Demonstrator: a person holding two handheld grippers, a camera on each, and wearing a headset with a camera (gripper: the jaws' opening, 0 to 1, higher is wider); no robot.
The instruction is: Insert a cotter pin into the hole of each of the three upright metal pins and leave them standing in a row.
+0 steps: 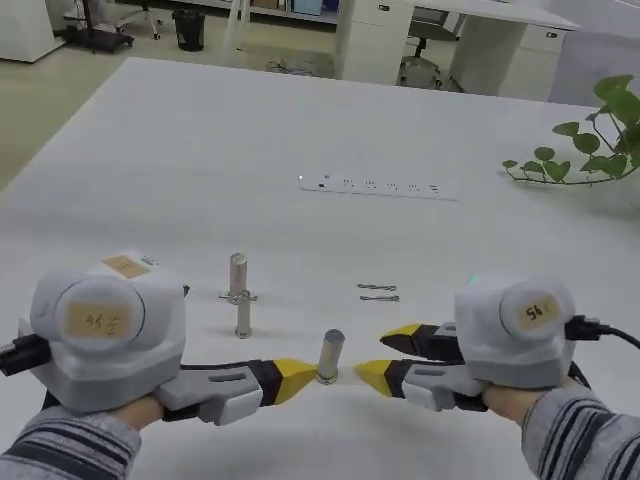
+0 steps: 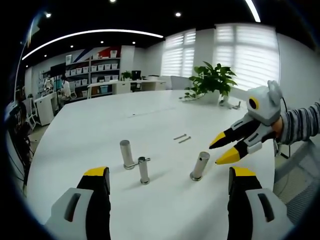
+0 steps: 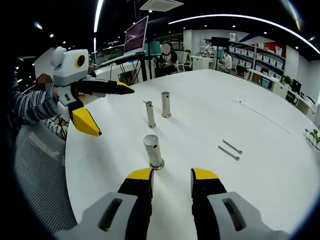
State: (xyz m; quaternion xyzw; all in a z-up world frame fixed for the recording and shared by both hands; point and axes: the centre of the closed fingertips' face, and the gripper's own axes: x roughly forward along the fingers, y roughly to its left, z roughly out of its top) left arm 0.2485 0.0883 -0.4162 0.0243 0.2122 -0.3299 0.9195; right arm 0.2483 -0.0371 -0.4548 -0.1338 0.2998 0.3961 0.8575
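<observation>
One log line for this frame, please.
left gripper open | right gripper open | nothing held | both flank nearest pin | two cotter pins loose on table

We are working in an open-plan office: we are looking across a big white table (image 1: 200,170) at desks (image 1: 380,40), a swivel chair (image 1: 430,35), shelves of storage bins (image 2: 97,75), window blinds (image 2: 250,55), a potted plant (image 2: 210,80) and a monitor (image 3: 136,34).

A wide white counter (image 1: 180,170) carries a power strip (image 1: 378,186) and a leafy plant (image 1: 590,140); blinds (image 2: 250,52) cover bright windows, and shelves (image 2: 95,70) line the far wall.
</observation>
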